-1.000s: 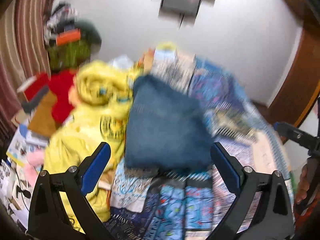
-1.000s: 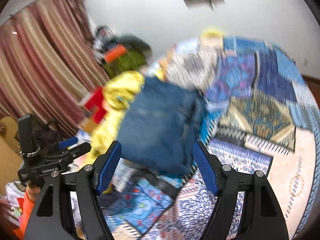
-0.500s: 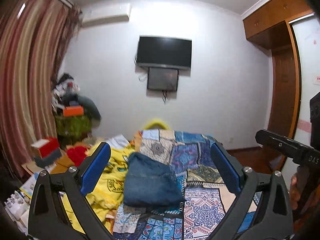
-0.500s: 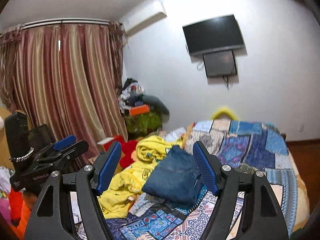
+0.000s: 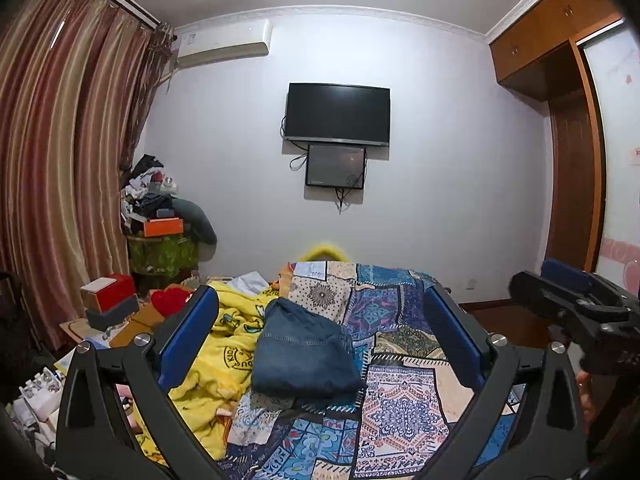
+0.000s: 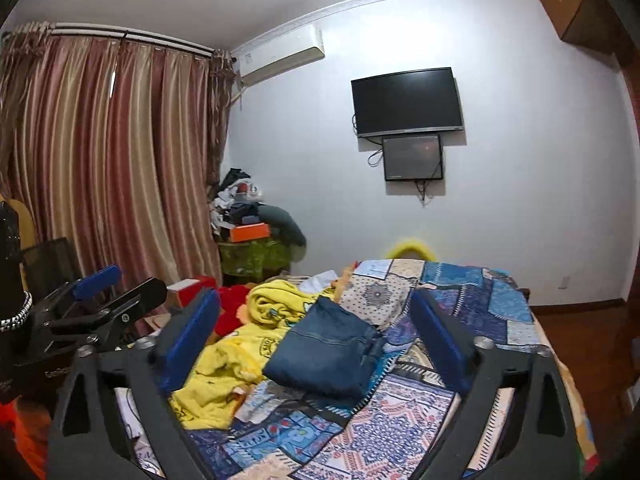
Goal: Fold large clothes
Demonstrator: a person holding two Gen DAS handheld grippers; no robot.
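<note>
Folded blue denim garment [image 5: 306, 354] lying on the patchwork bedspread [image 5: 400, 404], its left edge overlapping a crumpled yellow printed blanket [image 5: 224, 344]. Left gripper [image 5: 320, 336] and right gripper [image 6: 316, 338] both held near, level, jaws spread wide and empty; the right jaws have just been opening. Black wall-mounted television [image 5: 337, 115] on the far wall.

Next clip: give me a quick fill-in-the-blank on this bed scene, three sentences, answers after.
1. The folded denim garment lies on the ____ bedspread.
2. Beside it is a crumpled blanket coloured ____.
3. The left gripper and right gripper both hold ____ between their fingers.

Missing words: patchwork; yellow; nothing
</note>
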